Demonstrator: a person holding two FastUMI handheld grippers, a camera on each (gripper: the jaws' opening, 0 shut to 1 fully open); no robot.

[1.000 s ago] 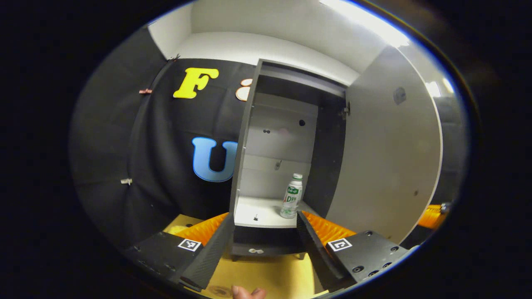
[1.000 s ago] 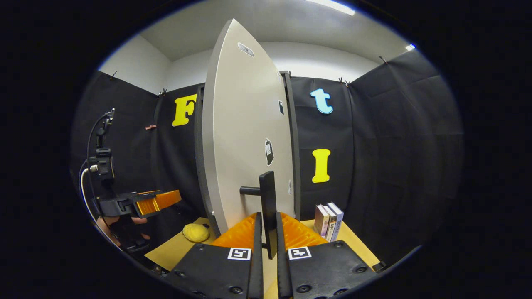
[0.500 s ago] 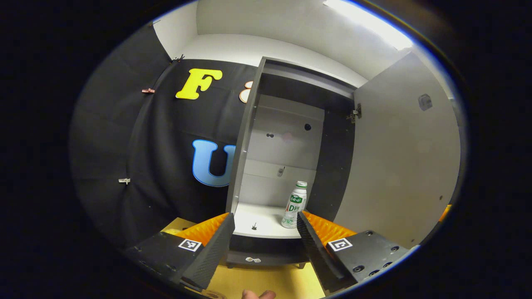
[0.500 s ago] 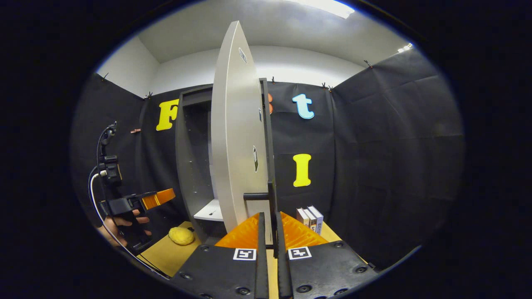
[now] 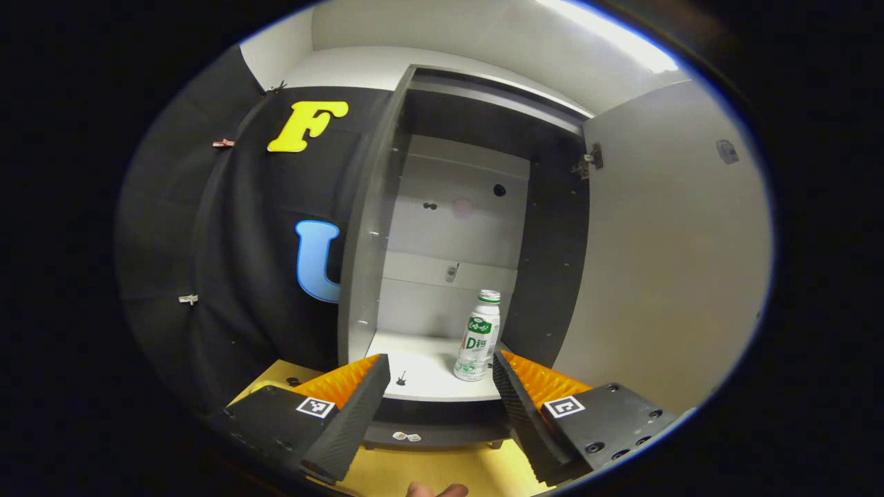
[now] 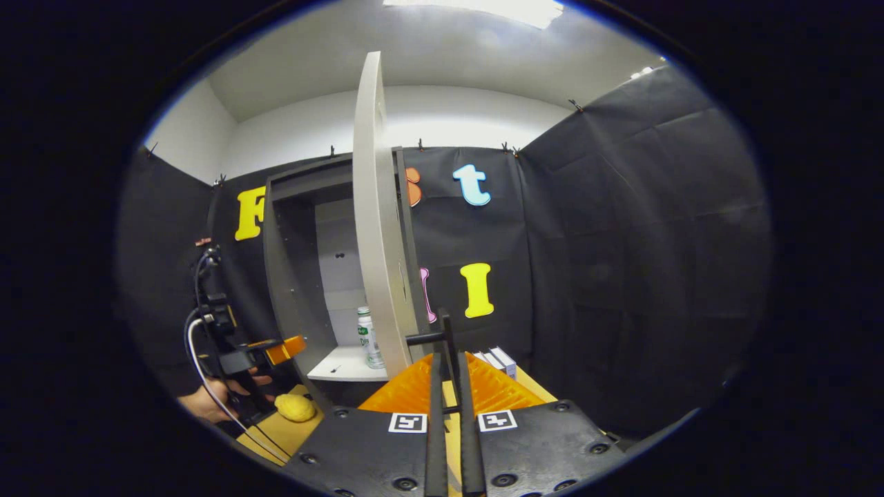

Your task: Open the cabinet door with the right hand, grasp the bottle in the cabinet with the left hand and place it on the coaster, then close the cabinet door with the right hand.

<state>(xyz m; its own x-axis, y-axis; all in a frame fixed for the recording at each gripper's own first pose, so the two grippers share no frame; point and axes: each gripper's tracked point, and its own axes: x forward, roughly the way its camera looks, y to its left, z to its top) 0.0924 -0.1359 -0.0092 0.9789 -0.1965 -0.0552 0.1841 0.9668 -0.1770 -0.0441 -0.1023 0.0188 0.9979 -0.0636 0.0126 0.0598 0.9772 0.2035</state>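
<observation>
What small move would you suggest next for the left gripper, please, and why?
Probably ease the left gripper forward to straddle the white plastic bottle: the grey cabinet door stands wide open, the jaws are open, and the bottle stands upright on the shelf ahead.

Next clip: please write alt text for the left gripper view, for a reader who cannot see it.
The left gripper is open, pointing into an open cabinet where a white bottle with a green label stands upright on the pale shelf, still ungrasped. The cabinet door is swung wide to the right.
</observation>
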